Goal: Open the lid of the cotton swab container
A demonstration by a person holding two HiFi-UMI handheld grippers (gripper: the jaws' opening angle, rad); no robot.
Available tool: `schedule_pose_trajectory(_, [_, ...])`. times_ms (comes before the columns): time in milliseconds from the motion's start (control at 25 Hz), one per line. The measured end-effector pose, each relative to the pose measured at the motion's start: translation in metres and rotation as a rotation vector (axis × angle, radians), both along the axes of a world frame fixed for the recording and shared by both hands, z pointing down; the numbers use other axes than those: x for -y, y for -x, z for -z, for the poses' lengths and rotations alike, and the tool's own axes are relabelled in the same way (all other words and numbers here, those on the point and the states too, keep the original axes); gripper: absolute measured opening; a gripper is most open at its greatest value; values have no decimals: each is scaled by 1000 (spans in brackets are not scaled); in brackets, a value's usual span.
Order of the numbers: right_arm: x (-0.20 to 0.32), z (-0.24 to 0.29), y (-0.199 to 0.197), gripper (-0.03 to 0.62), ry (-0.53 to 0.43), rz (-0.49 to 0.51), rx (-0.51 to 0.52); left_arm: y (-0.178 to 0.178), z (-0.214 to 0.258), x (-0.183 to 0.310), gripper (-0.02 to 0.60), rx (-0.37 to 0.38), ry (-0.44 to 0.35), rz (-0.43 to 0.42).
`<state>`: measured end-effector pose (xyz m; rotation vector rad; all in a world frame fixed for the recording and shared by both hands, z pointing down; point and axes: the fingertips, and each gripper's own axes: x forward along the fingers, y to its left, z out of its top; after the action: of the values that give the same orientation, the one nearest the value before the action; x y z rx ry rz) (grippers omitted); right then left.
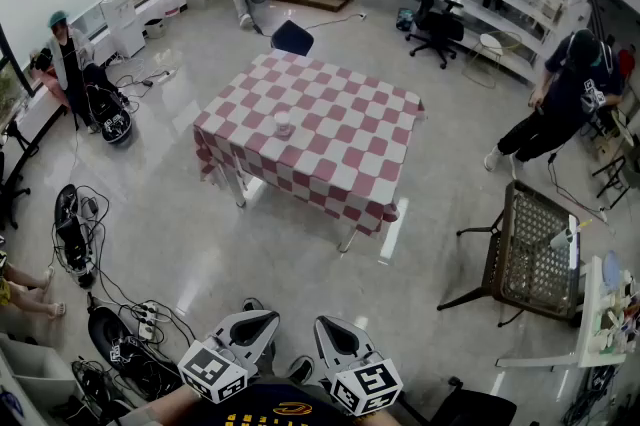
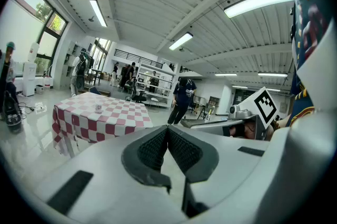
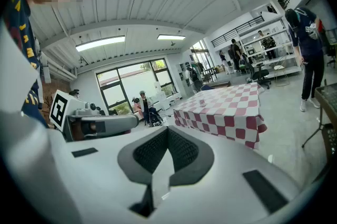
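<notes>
- The fingers [image 2: 152,149] of our left gripper [image 2: 167,131] are clenched pad to pad with nothing between them, and the fingers [image 3: 184,152] of our right gripper [image 3: 167,132] are pressed together and empty as well.
- Nearest to us, both grippers sit side by side at the near edge of the head view, held close to our body. Our hands behind them are cut off by the frame.
- A wide stretch of bare floor lies between us and the table [image 1: 330,134], which is covered by a red-and-white checked cloth. The task is not yet started.
- The cotton swab container [image 1: 283,123] stands alone on the cloth, left of the table's middle, well apart from both grippers.
- We judge it a small, light, stiff plastic tub that could skid or tip on the loose cloth. One gripper should pinch the body low while the other takes the lid at its rim.
- From here it is too small to make out: we cannot tell whether the lid hinges, snaps or lifts off, nor where any tab sits.
- Farther off, people stand or sit around the room's edges, well clear of the table.
</notes>
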<state>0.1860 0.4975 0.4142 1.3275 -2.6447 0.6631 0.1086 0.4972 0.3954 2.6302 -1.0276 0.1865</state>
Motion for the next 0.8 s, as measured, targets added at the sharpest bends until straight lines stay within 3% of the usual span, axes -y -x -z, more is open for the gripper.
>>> schedule_pose_trajectory(360, [12,1,10,11,2,-8,-8,11,2,13,0,1,0,-14])
schedule_pose_trajectory(560, [50,8,19,11,-20,-46,39,25,1,51,0,7,0,-30])
schedule_pose_trajectory(800, [98,8,32,12,-9,-86,21,49,4,104,0,0,-4,-22])
